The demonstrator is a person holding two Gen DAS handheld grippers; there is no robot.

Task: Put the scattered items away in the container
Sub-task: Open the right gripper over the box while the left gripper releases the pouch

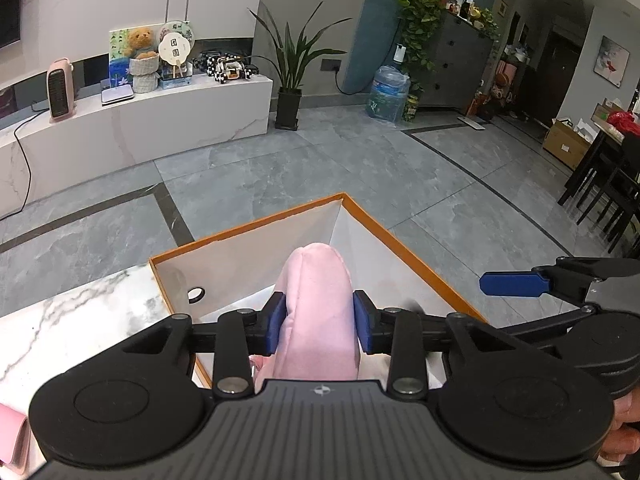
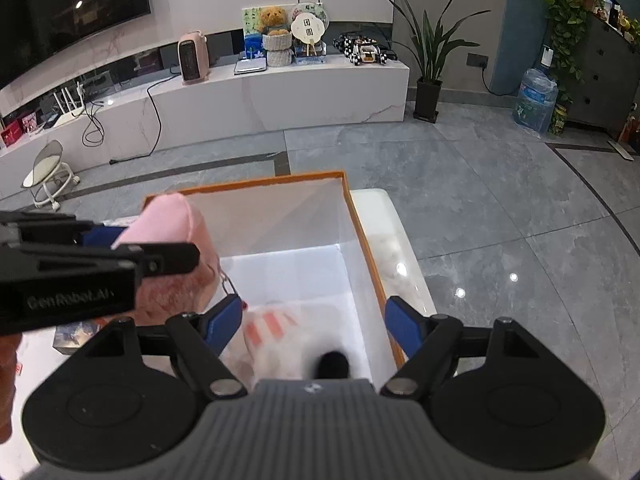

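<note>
The soft pink plush fabric item (image 1: 316, 304) looks light and squashy. My left gripper (image 1: 320, 326) pinches its middle, above the orange-rimmed white cardboard box (image 1: 248, 228). I judge this middle hold secure. My right gripper (image 2: 316, 322) hangs spread and empty over the box.

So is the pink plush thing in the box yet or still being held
Held, not released. The left gripper is shut on the pink plush, holding it over the open box.
</note>
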